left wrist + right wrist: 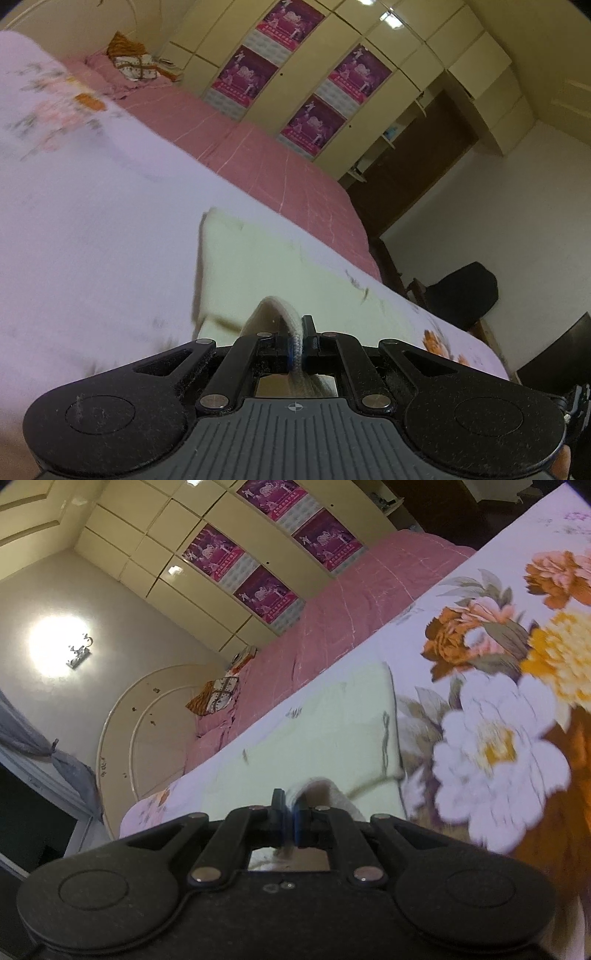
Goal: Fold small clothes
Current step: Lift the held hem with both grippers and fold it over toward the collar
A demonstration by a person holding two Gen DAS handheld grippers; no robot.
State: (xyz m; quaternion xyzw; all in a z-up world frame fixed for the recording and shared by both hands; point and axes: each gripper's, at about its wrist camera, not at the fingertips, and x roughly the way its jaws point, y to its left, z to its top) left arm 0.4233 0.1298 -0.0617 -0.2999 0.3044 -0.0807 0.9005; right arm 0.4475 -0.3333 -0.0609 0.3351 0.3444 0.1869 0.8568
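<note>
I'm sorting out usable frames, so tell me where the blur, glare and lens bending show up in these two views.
Left wrist: floral sheet smeared at left, ceiling lights mirrored on the wardrobe, fisheye curving its panels. Right wrist: wall lamp blown out white, big flower print streaked by motion, the pale garment soft.

Dim warm room, glaring wall lamp, motion-blurred floral bedsheet, fisheye-curved edges

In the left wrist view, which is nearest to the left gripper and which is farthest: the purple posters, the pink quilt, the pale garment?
1. Pale garment: pinched in the left gripper, spread on the floral sheet just ahead.
2. Pink quilt: beyond the sheet, mid-picture.
3. Purple posters: on the wardrobe doors, behind the bed.
</note>
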